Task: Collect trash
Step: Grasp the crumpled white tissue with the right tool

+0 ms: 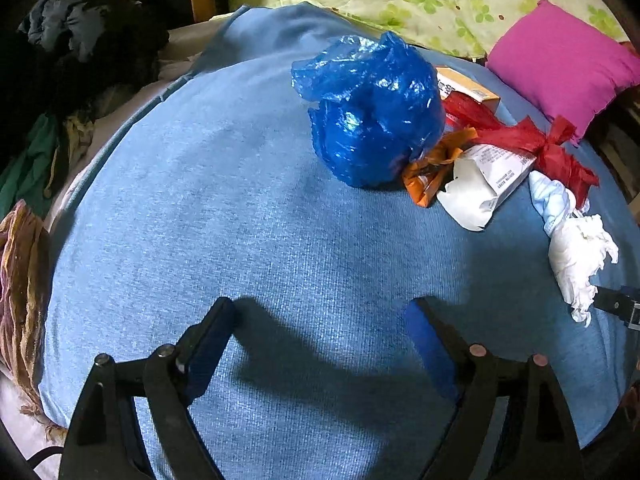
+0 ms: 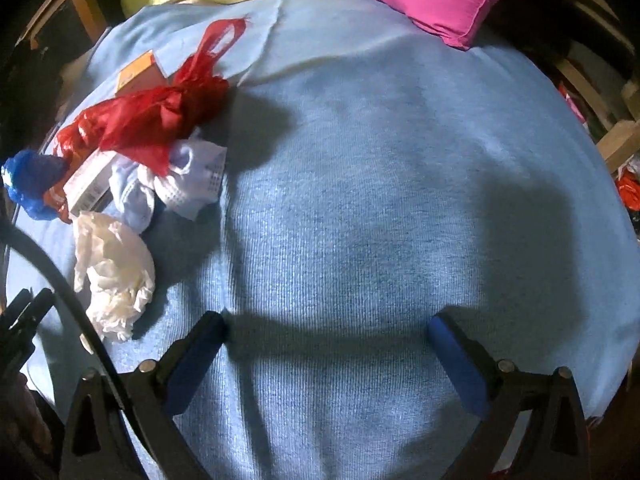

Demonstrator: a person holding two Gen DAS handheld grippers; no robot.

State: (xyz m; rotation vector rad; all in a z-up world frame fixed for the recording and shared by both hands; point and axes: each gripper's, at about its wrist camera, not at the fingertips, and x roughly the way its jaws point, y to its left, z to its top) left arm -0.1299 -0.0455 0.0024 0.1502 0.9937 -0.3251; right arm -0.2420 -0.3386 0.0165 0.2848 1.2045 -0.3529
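Bulging blue bag, contents hidden

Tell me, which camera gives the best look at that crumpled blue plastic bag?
The left wrist view: the blue plastic bag sits whole, near the middle. The right wrist view catches only a small part at its left edge, behind other trash.

blue bag: crumpled plastic, bunched into a ball, on the blue blanket.
red bag: knotted, handles trailing toward the blanket's far edge.
orange wrapper: crushed, touching the blue bag.
white carton: torn open, lying flat.
orange box: behind the red bag.
tissue: wadded, nearest.
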